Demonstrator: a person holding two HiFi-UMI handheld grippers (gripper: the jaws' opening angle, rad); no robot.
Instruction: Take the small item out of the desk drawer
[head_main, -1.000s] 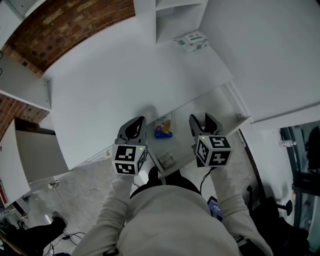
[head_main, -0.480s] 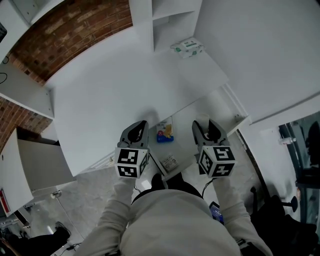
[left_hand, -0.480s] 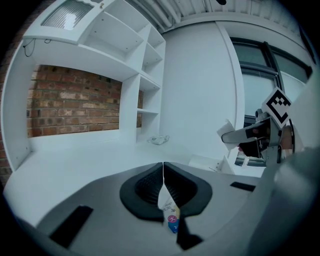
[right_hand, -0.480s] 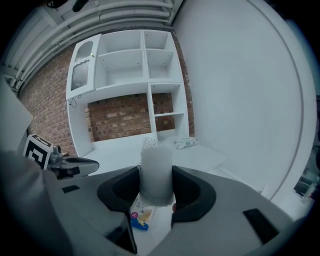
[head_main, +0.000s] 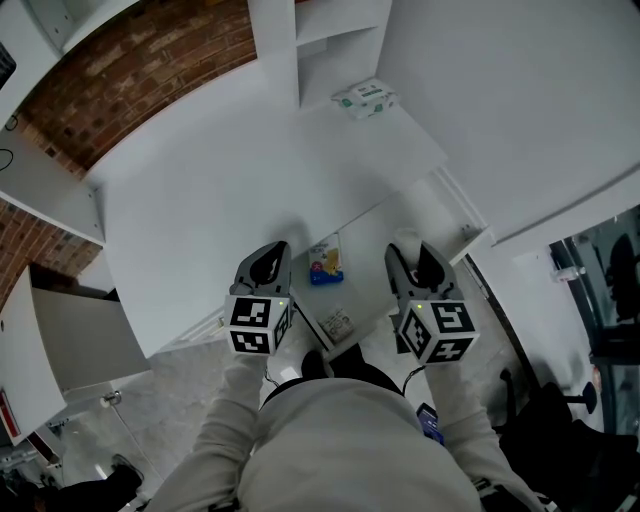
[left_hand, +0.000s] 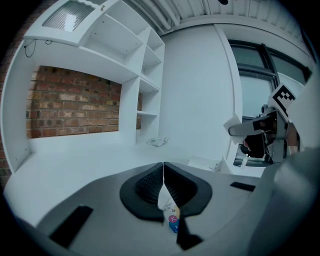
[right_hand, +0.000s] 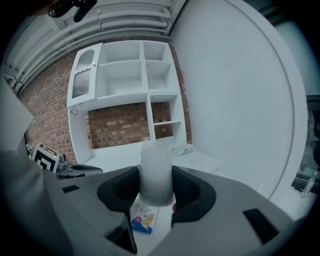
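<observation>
Over the open desk drawer (head_main: 372, 268), the right gripper (head_main: 408, 256) holds the small item (right_hand: 156, 172), a pale, frosted, roll-shaped thing standing upright between its fingers (right_hand: 192, 192), which press on it from both sides. From the head view the item shows as a white patch at the fingertips, near the drawer's right side. Left of it, on the drawer floor, lies a packet (head_main: 325, 260), white with a blue end, and nearer the person a smaller printed card (head_main: 337, 322); neither touches a gripper. The left gripper (left_hand: 163, 172) hovers just beside the drawer's left edge, over the front rim of the desk (head_main: 200, 190), its fingers closed together on nothing; the packet shows through the gap beneath them. Both grippers point away from the person and slightly down. Far back on the desk, by the white shelf unit (right_hand: 135, 75), rests a pack of tissues (head_main: 365, 97), well apart from everything else
</observation>
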